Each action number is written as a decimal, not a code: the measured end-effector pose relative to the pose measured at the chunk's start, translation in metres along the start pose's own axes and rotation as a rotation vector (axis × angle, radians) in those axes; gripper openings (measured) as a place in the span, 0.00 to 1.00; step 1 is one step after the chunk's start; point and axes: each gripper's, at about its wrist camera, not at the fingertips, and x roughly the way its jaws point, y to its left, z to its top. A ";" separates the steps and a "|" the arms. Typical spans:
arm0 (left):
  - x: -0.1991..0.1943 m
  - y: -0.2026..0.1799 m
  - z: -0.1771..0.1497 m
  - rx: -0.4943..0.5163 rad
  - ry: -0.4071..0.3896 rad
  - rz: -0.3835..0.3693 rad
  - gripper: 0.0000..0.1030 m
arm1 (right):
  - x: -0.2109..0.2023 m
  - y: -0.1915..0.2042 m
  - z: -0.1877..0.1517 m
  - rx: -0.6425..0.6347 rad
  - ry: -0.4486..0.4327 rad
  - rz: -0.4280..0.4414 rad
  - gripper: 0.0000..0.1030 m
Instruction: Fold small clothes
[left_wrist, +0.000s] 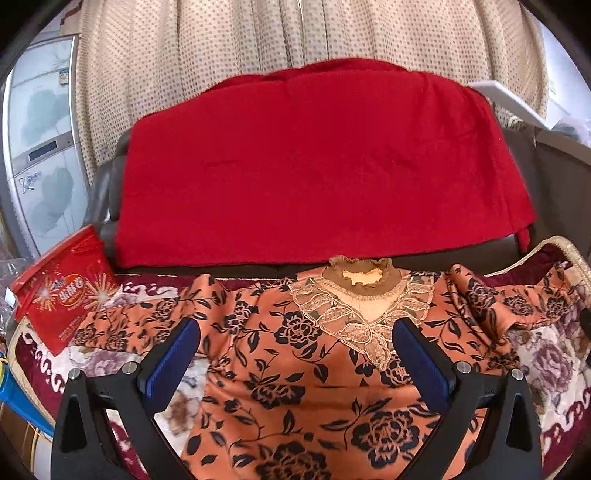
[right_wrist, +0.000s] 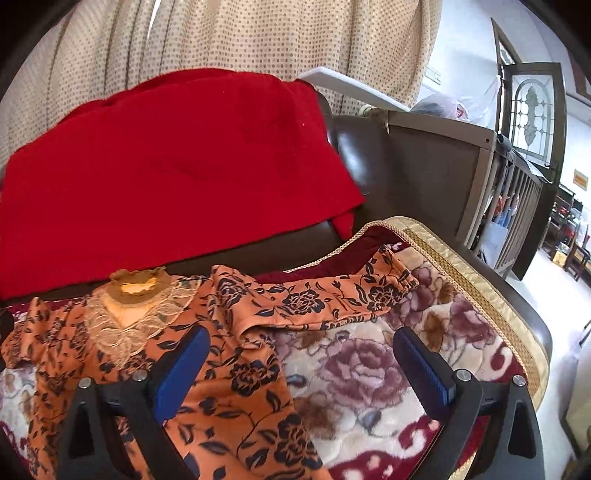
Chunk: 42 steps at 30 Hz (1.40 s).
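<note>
An orange blouse with black flowers (left_wrist: 295, 369) lies spread face up on a floral blanket, its lace collar (left_wrist: 360, 291) toward the sofa back. Its left sleeve (left_wrist: 125, 325) stretches left, its right sleeve (right_wrist: 332, 295) stretches right. My left gripper (left_wrist: 295, 354) is open and empty, hovering over the blouse's chest, its jaws either side of the front. My right gripper (right_wrist: 301, 358) is open and empty above the blouse's right side (right_wrist: 236, 380), under the right sleeve, one finger over cloth, the other over blanket.
A floral blanket (right_wrist: 369, 369) with gold trim covers the seat. A red cloth (left_wrist: 314, 166) drapes the dark sofa back. A red packet (left_wrist: 62, 291) lies at the left. A wooden crib (right_wrist: 461, 177) stands to the right; dotted curtains hang behind.
</note>
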 end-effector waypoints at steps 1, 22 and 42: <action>0.007 -0.002 -0.001 0.006 0.006 0.002 1.00 | 0.009 0.001 0.002 -0.001 0.004 -0.007 0.98; 0.166 -0.005 -0.079 0.026 0.412 -0.180 1.00 | 0.271 -0.208 -0.040 0.829 0.360 0.292 0.67; 0.140 0.027 -0.076 -0.048 0.308 -0.205 1.00 | 0.293 -0.167 0.001 0.844 0.277 0.182 0.06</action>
